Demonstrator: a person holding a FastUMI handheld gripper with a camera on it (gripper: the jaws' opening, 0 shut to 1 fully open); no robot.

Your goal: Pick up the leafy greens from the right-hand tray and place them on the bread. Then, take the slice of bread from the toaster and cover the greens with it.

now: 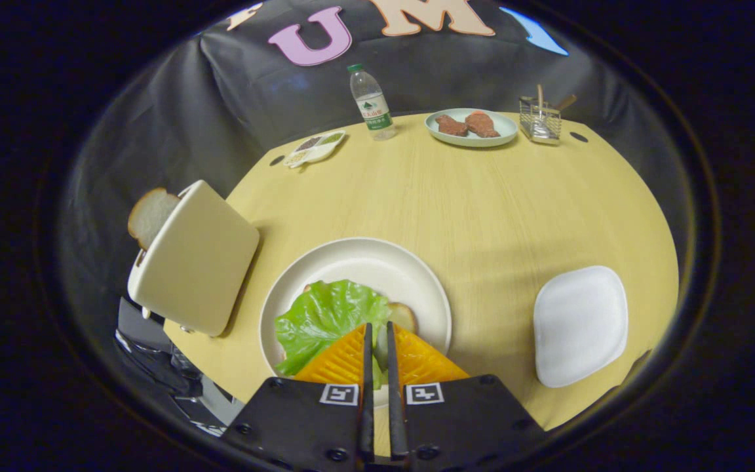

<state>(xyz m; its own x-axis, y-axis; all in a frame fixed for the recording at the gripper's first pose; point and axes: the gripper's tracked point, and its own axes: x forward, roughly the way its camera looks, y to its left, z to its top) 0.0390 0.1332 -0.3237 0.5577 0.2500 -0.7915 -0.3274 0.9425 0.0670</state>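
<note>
The gripper [377, 331] is seen low over the near edge of the round plate [410, 262], fingers drawn close with only a narrow slit between them; a strip of the leafy greens [325, 318] shows in that slit, but whether both fingers press on the leaf cannot be told. The greens are spread over the near half of the plate, lying on a bread slice whose crust [404, 316] is exposed just beside the fingertips. The plate rests on a pale wooden table [482, 210]. Left of the plate, close to it, a cream toaster [197, 259] is noted, with a slice of bread [149, 215] standing out of its slot on the side away from the plate. Right of the plate, well apart, a white tray [580, 324] is noted. Far beyond the plate, along the table's rear edge, are recorded a small divided dish [315, 149], a water bottle [371, 101], a pale green plate [502, 128] bearing two brown meat pieces [468, 124], and a wire holder [540, 121] with utensils.
</note>
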